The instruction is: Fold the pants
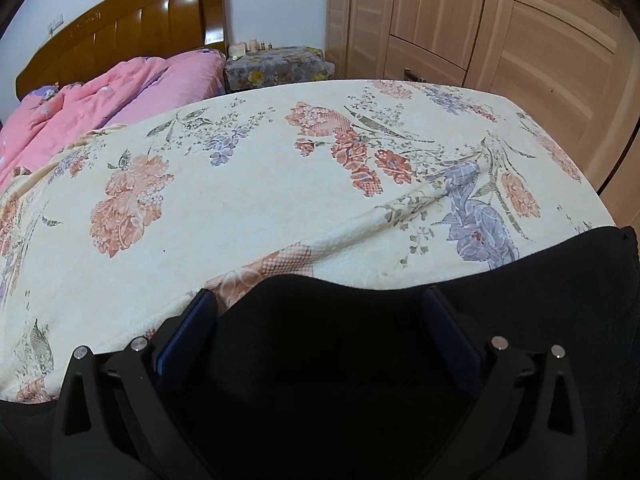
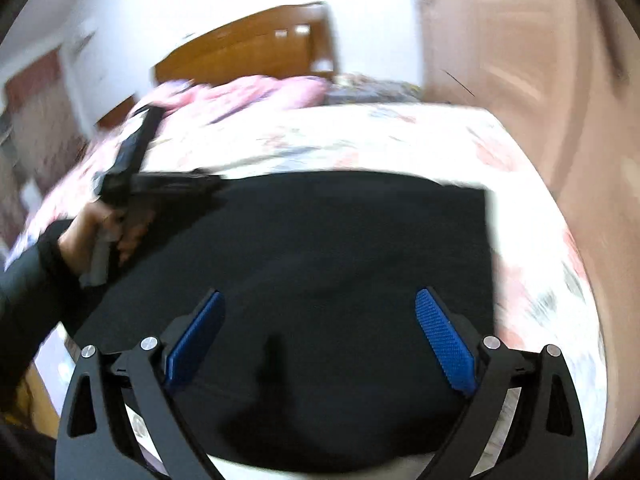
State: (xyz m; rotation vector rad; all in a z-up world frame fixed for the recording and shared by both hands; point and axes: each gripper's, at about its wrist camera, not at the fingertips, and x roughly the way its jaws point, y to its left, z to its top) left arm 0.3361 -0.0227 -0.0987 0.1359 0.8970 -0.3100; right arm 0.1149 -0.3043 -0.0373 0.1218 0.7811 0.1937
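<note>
Floral bedspread (image 1: 256,184) covers the bed from its near edge to its far edge, cream with pink and lilac flowers, and most of it lies bare. Black pants (image 2: 340,248) lie spread flat at the near edge of the bed, their straight far edge running across the spread and one square corner toward the wardrobe side. Beyond that edge the bedspread is open all the way to a heap of pink quilt (image 1: 120,88) against the wooden headboard (image 1: 132,28). Past the far side of the bed stand a small stand draped in flowered cloth (image 1: 280,64), with a few little jars on top (too small to tell apart), and a pale wooden wardrobe (image 1: 500,28).

Left gripper (image 1: 318,300) hangs over the near edge of the pants with its jaws spread wide, pads clear of the cloth; in the right wrist view a hand (image 2: 96,232) in a dark sleeve grips its handle. Right gripper (image 2: 320,304) is likewise released, blue pads (image 2: 444,340) wide apart above the dark fabric, nothing pinched between them. That view is smeared by motion.
</note>
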